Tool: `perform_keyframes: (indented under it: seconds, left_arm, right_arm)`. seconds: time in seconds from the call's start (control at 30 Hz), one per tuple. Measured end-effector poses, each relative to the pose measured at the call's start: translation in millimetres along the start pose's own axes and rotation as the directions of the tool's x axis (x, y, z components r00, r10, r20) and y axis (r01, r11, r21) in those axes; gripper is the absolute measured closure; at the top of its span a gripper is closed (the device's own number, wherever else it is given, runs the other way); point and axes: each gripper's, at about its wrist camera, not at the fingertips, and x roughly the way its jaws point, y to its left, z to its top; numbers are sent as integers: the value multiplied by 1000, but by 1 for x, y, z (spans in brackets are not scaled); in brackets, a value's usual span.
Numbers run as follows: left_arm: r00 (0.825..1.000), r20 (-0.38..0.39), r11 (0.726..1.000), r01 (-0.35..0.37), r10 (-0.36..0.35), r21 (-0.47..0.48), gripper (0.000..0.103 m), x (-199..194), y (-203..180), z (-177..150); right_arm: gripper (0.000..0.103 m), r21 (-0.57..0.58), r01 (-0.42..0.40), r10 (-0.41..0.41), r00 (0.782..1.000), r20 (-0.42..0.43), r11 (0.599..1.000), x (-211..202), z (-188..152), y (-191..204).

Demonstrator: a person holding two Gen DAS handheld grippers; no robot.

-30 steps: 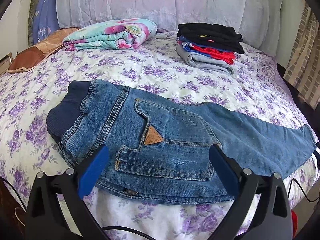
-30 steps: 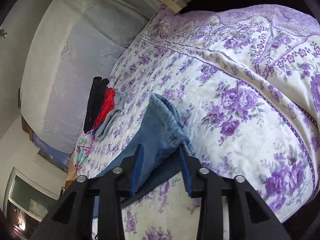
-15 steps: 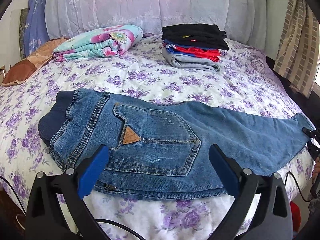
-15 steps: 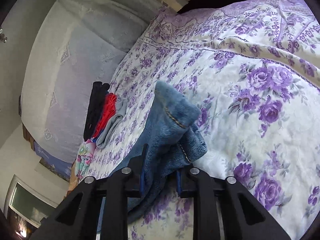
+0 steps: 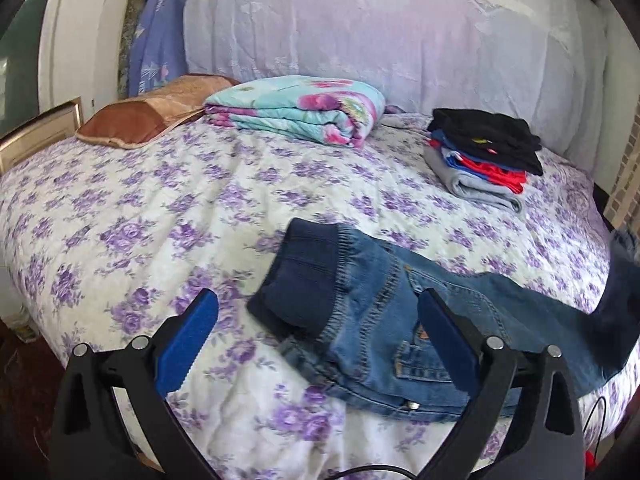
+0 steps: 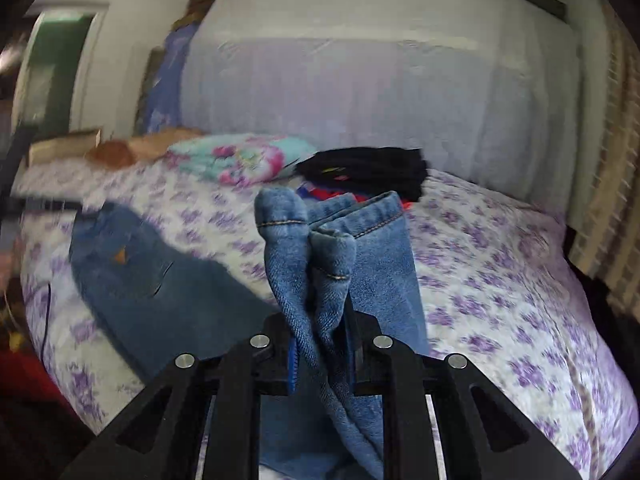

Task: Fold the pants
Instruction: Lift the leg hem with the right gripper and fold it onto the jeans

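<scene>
Left wrist view: the left claw (image 5: 318, 344) stands wide open and empty above the near edge of the bed (image 5: 168, 216). Its blue pads straddle the dark ribbed waistband of the jeans (image 5: 372, 312), which lie flat on the floral bedspread. Its right finger hides part of the back pocket. The legs run off to the right, where the cloth lifts into a dark, blurred shape cut off by the frame edge. Behind lie a folded floral blanket (image 5: 304, 110), a brown pillow (image 5: 148, 116) and a stack of folded clothes (image 5: 484, 156).

Right wrist view: the picture is smeared by motion. The right claw (image 6: 322, 354) has just been closing and its jaws now pinch the bunched leg hems of the jeans (image 6: 320, 264), held up off the bed (image 6: 500, 280). The raised denim hides most of the clothes stack (image 6: 368, 170). The seat of the jeans with its tan patch shows at left, which the other view hides.
</scene>
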Motion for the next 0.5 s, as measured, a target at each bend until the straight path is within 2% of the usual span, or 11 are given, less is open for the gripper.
perform_keyframes:
  seconds: [0.07,0.1,0.17,0.23,0.27,0.4,0.43,0.5]
  left_arm:
    - [1000,-15,998,15,-16,-62,5,2,17,2]
    - [999,-24,996,23,-26,-89,5,4,24,2]
    - [998,-40,993,35,-39,-113,5,9,30,0]
    - [998,-51,994,35,-40,-101,5,13,29,-3]
    - [998,-53,995,33,-38,-89,5,14,26,-4]
    - [998,-59,999,34,-36,-34,5,18,13,-11]
    - [997,-63,999,34,-35,-25,5,19,10,-12]
    - [996,-74,999,39,-40,-18,5,23,8,-13]
  right_arm:
    - [86,-157,-71,53,992,-114,985,31,-11,44]
    - [86,-213,-88,54,986,-159,973,42,-19,59]
    - [81,-282,-69,22,986,-164,957,45,-29,72]
    - [73,-256,-102,52,979,-196,961,35,-24,68]
    - [64,-226,-131,87,977,-196,965,26,-18,63]
    - [56,-83,-259,252,964,-88,962,-15,8,44]
    - [55,-43,-257,255,966,-46,965,-22,15,36]
    - [54,19,-185,185,983,6,983,-20,26,23]
